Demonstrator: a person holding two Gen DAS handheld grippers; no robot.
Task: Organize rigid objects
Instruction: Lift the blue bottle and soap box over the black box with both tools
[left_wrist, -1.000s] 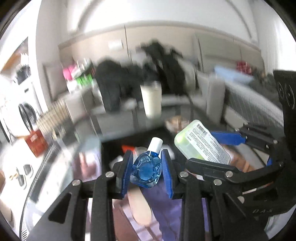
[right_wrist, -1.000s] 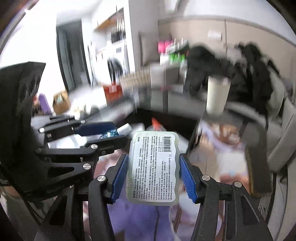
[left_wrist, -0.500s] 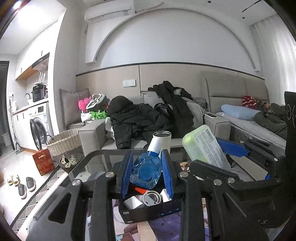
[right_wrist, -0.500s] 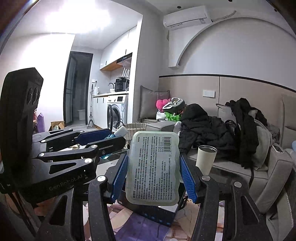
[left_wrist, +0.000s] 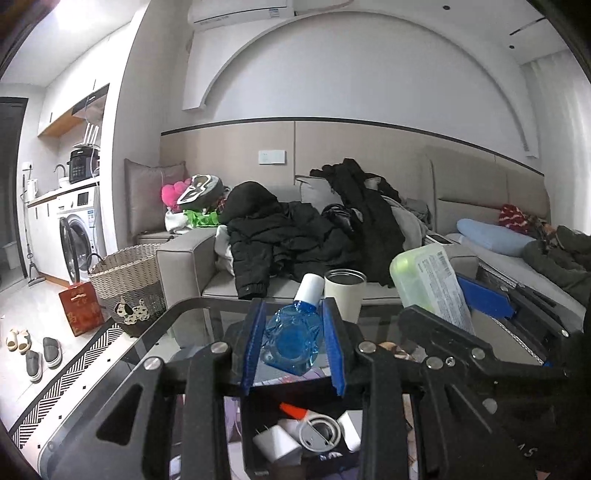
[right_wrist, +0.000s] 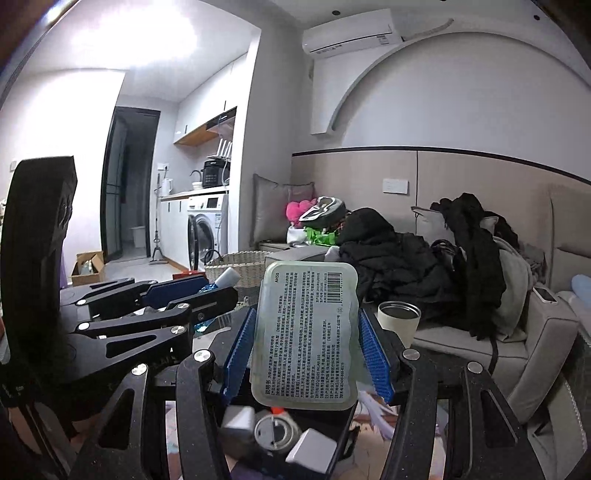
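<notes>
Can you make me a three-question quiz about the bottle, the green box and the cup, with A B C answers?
1. Where is the white cup?
A. on the glass table
B. on the floor
C. in the wicker basket

2. What colour is the little bottle in the left gripper?
A. red
B. blue
C. yellow

3. What is the right gripper doing?
A. hanging open and empty
B. clamping the green case
C. holding a shoe

Answers: 1 A, the cup stands on the table's far edge. 2 B, its clear body is blue, with a white cap. 3 B, both jaws press on the case's sides.
</notes>
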